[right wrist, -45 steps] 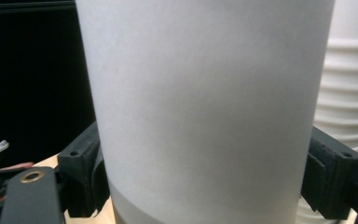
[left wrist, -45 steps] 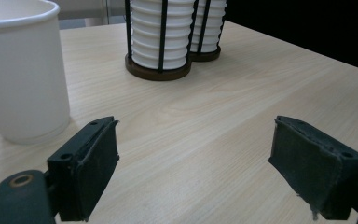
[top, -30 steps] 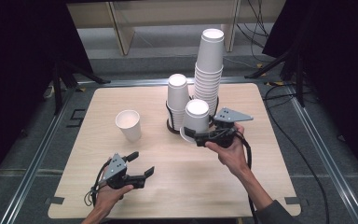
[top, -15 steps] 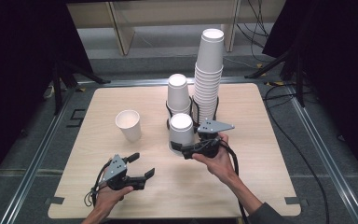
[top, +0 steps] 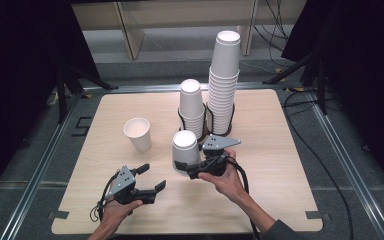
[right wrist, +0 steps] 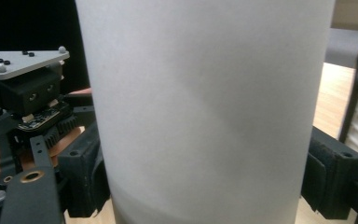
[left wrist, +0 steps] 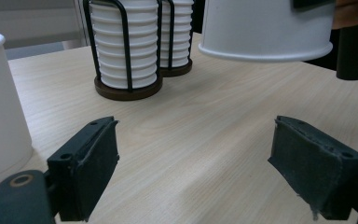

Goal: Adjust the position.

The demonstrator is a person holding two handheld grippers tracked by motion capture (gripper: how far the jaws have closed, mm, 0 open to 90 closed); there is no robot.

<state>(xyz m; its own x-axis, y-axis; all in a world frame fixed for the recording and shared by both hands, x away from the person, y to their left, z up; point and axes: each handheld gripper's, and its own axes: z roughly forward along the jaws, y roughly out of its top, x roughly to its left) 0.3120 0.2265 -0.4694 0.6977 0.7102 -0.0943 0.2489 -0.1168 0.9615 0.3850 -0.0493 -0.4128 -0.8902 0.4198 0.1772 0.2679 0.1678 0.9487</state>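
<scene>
White paper, inverted: the carried cup (top: pixel 185 152) sits mouth-down in the right gripper (top: pixel 194 169), base uppermost, just in front of the shorter stack (top: pixel 191 107) in its wire holder.

High view. Taking the shorter stack as landmark: the tall stack (top: pixel 223 82) stands just beside it to the right; a single upright cup (top: pixel 137 133) stands well to its left on the wooden table (top: pixel 275 165); the carried cup is near its front, on the person's side. The right hand (top: pixel 227 177) holds its gripper level, jaws pointing left and clamped on the cup's wall. The left gripper (top: pixel 150 180) lies nearest the person, well in front of and left of the stack, empty.

Left gripper view. The pads (left wrist: pixel 91 170) stand partly apart with bare table between them, holding nothing. The carried cup (left wrist: pixel 265 28) hangs ahead and to the right, rim downward and clear of the tabletop; its long axis is vertical. The upright cup (left wrist: pixel 0 107) is close at left.

Right gripper view. The cup's wall (right wrist: pixel 205 107) runs top to bottom, both pads (right wrist: pixel 333 170) pressed on its sides. The left gripper (right wrist: pixel 28 107) shows beyond.

Judgement: the cup lies forward-right of the idle left fingers, which are the free pair nearest it; setting it down or handing it across both depend on keeping that axis upright.
</scene>
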